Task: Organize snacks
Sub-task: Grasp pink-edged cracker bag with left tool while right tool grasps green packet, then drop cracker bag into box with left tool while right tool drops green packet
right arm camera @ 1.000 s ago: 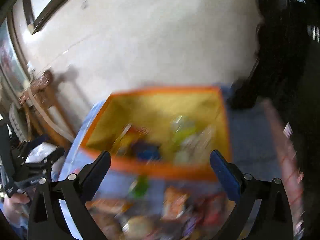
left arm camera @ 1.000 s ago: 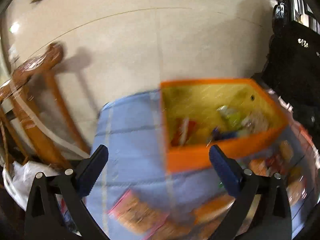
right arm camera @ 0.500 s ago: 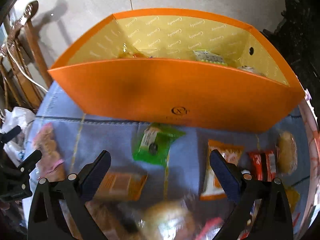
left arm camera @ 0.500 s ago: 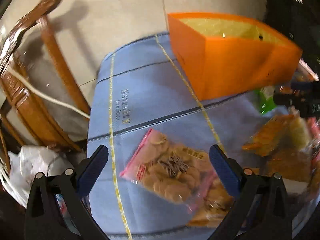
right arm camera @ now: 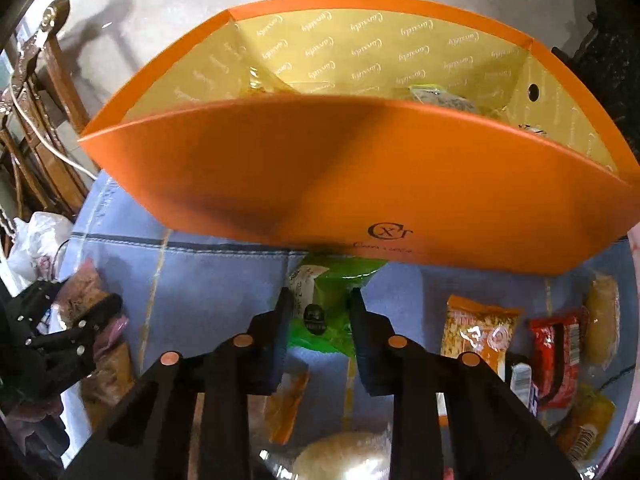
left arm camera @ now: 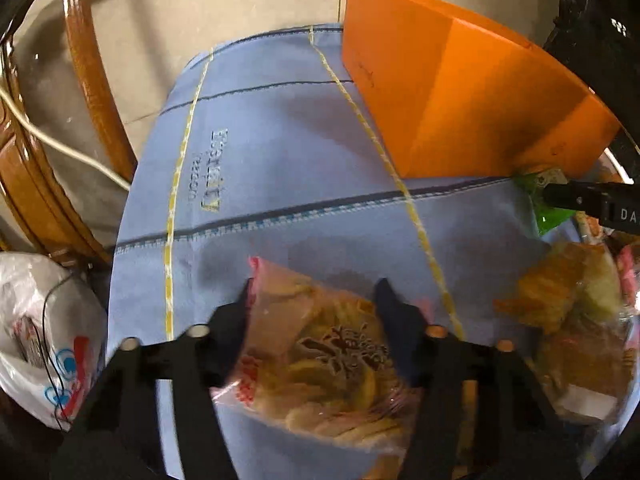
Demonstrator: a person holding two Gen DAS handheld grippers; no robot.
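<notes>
Now left tongs [left arm camera: 312, 300] low over the surface [left arm camera: 280, 160], fingers either side of a clear pink-edged cracker bag [left arm camera: 320, 352], touching its edges; closed enough to hold it, cannot tell. Right tongs [right arm camera: 318, 312] angled down toward the orange box [right arm camera: 360, 184], fingers flanking one green packet [right arm camera: 324, 320] lying just before its front wall; grip likewise uncertain. Beyond, one orange packet [right arm camera: 476, 332], one red wrapper [right arm camera: 556, 344], one pale bun [right arm camera: 602, 316] on blue cloth.

The orange box [right arm camera: 360, 184], directly ahead of the right gripper [right arm camera: 318, 304], bears a "CX" monogram [right arm camera: 390, 231]; its yellow lining [right arm camera: 380, 48] repeats illegible script.
</notes>
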